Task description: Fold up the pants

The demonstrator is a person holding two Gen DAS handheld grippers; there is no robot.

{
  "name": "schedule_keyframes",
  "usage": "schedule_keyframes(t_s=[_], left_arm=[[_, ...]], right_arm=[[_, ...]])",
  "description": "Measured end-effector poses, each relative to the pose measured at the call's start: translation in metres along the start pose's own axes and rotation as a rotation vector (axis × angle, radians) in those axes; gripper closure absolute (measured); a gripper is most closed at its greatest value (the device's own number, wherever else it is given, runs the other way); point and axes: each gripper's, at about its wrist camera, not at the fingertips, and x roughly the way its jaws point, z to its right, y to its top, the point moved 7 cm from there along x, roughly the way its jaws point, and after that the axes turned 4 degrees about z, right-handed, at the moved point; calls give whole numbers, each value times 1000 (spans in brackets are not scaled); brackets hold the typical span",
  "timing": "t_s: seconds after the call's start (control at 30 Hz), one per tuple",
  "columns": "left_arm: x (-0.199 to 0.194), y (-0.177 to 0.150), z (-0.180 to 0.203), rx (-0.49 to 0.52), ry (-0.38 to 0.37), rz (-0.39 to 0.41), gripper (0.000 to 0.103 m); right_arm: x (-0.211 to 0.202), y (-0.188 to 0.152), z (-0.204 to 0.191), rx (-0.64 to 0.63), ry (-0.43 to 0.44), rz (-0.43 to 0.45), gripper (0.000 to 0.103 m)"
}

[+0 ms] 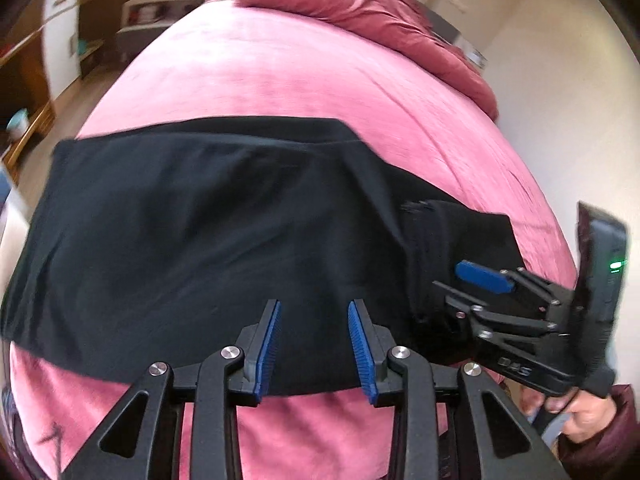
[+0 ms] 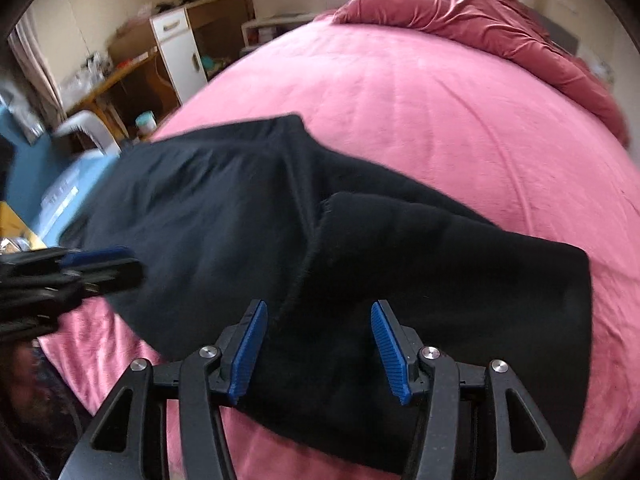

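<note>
Black pants [image 1: 208, 232] lie folded in a wide band across the near end of a pink bed [image 1: 280, 80]. They also show in the right wrist view [image 2: 240, 232], with one layer lapped over another near the middle. My left gripper [image 1: 316, 324] is open, its blue pads [image 1: 268, 344] hovering over the pants' near edge. My right gripper [image 2: 320, 328] is open over the right part of the pants. The right gripper also appears in the left wrist view [image 1: 480, 280] at the pants' right end. The left gripper shows blurred at the left of the right wrist view [image 2: 96, 264].
A crumpled dark-red duvet [image 1: 380, 12] lies at the far end of the bed. A white cabinet [image 2: 180, 48] and a wooden desk [image 2: 104, 80] stand along the wall to the left. A blue box [image 2: 60, 196] sits beside the bed's left edge.
</note>
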Motion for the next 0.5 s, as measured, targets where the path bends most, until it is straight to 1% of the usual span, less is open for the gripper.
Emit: schedule_keyframes(t_s=[0.03,0.13,0.2,0.27,0.37,0.5], left_arm=[[-3,-1,-8,-23,5,-1,68],[-10,-6,-34,-105,19,-4,68],[-21,-9,-57,-169,44,2,68],[-33,-11,-74,-228,53,8,68],[-53,-14,-105,-337,81,35,68],[-75,-20,-150,-517,101,64,68]], right_arm=[[9,1,-3,-5,5,-11,48],[29,3,-6,-25,-42,-31,46],[37,4,-8,-31,-45,-37,37],[39,1,-11,-39,-42,-32,32],[39,-1,-16,-67,-58,-23,28],[36,-3,-17,-51,-51,-12,27]])
